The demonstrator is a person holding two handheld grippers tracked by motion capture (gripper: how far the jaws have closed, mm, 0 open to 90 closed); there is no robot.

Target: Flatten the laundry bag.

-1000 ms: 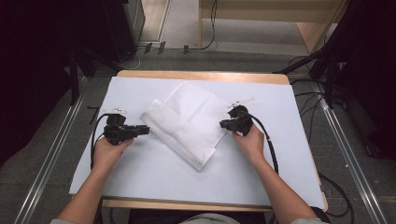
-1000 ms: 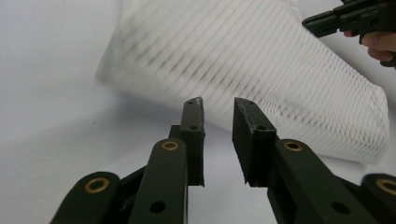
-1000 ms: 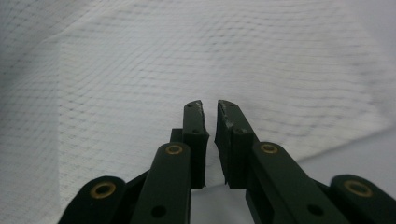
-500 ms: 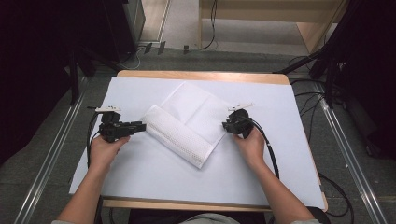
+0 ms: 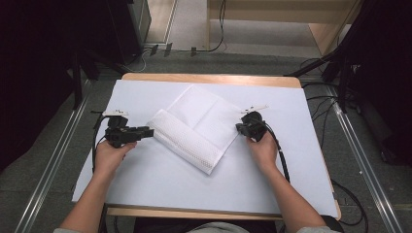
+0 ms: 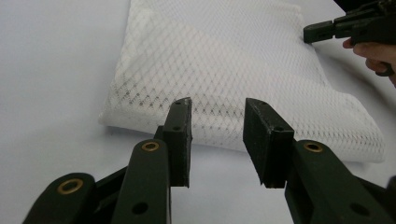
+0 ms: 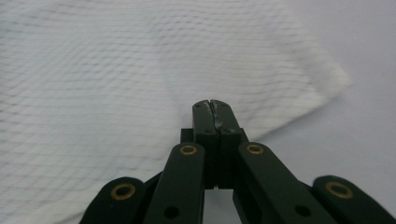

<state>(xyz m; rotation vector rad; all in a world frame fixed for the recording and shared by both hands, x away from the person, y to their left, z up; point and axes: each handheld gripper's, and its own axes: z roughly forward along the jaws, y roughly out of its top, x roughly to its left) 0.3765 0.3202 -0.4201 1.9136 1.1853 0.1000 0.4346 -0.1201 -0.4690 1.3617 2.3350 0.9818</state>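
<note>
A white mesh bag (image 5: 194,126) lies on the white table cover, its near-left part folded over into a thick band. My left gripper (image 5: 149,131) lies level at the band's left end. Its jaws have just been opening and stand apart, short of the mesh (image 6: 224,70), with nothing between them (image 6: 217,135). My right gripper (image 5: 239,127) sits at the bag's right edge. Its jaws have just been closing and now meet at the tips (image 7: 212,105), right on the mesh's edge (image 7: 116,70), which puckers toward them. The right gripper (image 6: 322,30) also shows in the left gripper view.
The white cover (image 5: 160,184) spans the wooden table (image 5: 209,77). A small white strip (image 5: 256,108) lies just beyond the right gripper. Cables trail from both grippers, and metal rails (image 5: 53,160) run along the floor on both sides.
The mesh has settled from a puffed heap into a flat sheet with a folded band. The left jaws have spread apart and the right jaws have come together. Both hands have barely shifted.
</note>
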